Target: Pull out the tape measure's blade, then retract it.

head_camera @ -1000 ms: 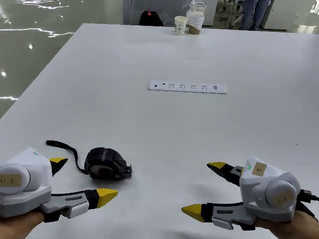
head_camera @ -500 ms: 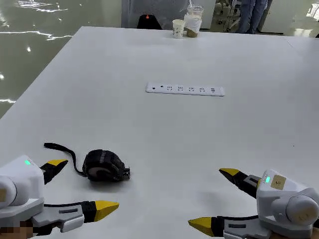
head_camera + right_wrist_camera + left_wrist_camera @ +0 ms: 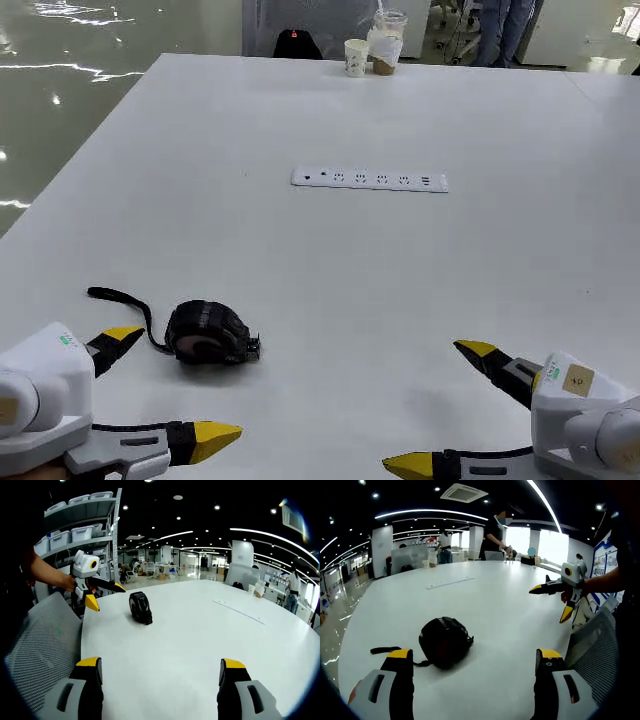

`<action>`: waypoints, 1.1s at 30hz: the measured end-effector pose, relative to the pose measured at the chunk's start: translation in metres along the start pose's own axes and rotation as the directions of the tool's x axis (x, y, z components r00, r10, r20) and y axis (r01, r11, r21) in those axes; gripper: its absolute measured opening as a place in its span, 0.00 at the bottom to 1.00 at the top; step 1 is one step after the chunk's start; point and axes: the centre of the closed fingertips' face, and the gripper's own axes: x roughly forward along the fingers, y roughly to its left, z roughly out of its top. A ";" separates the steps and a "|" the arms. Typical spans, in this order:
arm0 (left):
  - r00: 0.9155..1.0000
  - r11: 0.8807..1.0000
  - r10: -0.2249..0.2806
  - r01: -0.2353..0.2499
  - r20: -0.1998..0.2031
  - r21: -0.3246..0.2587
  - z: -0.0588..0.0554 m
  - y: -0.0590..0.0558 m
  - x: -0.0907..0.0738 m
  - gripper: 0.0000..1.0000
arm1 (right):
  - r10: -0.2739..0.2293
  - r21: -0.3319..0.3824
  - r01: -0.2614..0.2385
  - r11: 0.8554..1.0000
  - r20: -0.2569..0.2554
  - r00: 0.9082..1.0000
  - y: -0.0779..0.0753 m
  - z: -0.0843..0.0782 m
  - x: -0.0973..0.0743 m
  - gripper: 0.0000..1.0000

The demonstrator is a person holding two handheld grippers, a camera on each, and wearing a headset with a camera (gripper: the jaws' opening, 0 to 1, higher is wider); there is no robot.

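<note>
both the left claw [image 3: 175, 384] and right claw [image 3: 440, 406] gape, tape measure [image 3: 208, 332] untouched.

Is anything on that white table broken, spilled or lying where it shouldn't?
Nothing stands out. The tape measure lies on the table, blade in, its strap trailing to one side. The power strip lies flat mid-table, and the cups at the far edge stand upright, nothing spilled.

1. The left gripper [image 3: 473, 655] has its yellow-tipped jaws spread wide above the white table [image 3: 505, 625].
2. A black tape measure [image 3: 445, 641] lies just beyond the jaws, its strap [image 3: 385, 650] trailing left.
3. Far right, a hand holds the right gripper [image 3: 550, 602], jaws apart.
4. A white power strip [image 3: 451, 583] lies farther off.
</note>
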 end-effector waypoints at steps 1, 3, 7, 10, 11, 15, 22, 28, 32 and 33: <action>1.000 1.000 0.003 -0.003 -0.001 -0.002 0.000 0.000 0.000 0.99 | -0.003 -0.001 0.003 1.000 0.003 1.000 0.000 0.000 0.001 0.99; 1.000 1.000 -0.001 0.001 0.002 -0.004 -0.001 -0.002 -0.001 0.99 | -0.001 0.005 0.001 1.000 0.006 1.000 0.002 0.002 0.002 0.99; 1.000 1.000 -0.010 0.010 0.001 -0.005 -0.003 -0.006 -0.001 0.99 | -0.001 0.015 0.001 1.000 0.009 1.000 0.006 0.001 0.005 0.99; 1.000 1.000 -0.013 0.013 0.002 0.008 -0.004 -0.009 -0.002 0.99 | -0.006 0.028 0.005 1.000 0.016 1.000 0.008 0.001 0.005 0.99; 1.000 1.000 -0.012 0.012 0.001 0.011 -0.005 -0.009 -0.002 0.99 | -0.010 0.029 0.009 1.000 0.017 1.000 0.007 0.001 0.005 0.99; 1.000 1.000 -0.014 0.014 -0.002 0.011 -0.005 -0.009 -0.002 0.99 | -0.020 0.041 0.019 0.999 0.021 1.000 0.006 0.001 0.004 0.99; 1.000 1.000 -0.017 0.017 0.005 0.025 -0.002 -0.009 -0.002 0.99 | -0.029 0.045 0.028 0.999 0.024 0.999 0.005 0.001 0.001 0.99; 1.000 0.999 -0.028 0.027 0.003 0.030 -0.002 -0.011 -0.003 0.99 | -0.034 0.049 0.033 0.998 0.026 0.999 0.004 0.002 0.000 0.99; 0.999 0.999 -0.032 0.031 0.007 0.032 -0.001 -0.011 -0.004 0.99 | -0.037 0.048 0.036 0.998 0.024 0.999 0.003 0.001 -0.001 0.99; 1.000 0.999 -0.029 0.028 0.012 0.036 0.000 -0.010 -0.004 0.99 | -0.038 0.048 0.037 0.998 0.025 0.999 0.003 0.001 -0.002 0.99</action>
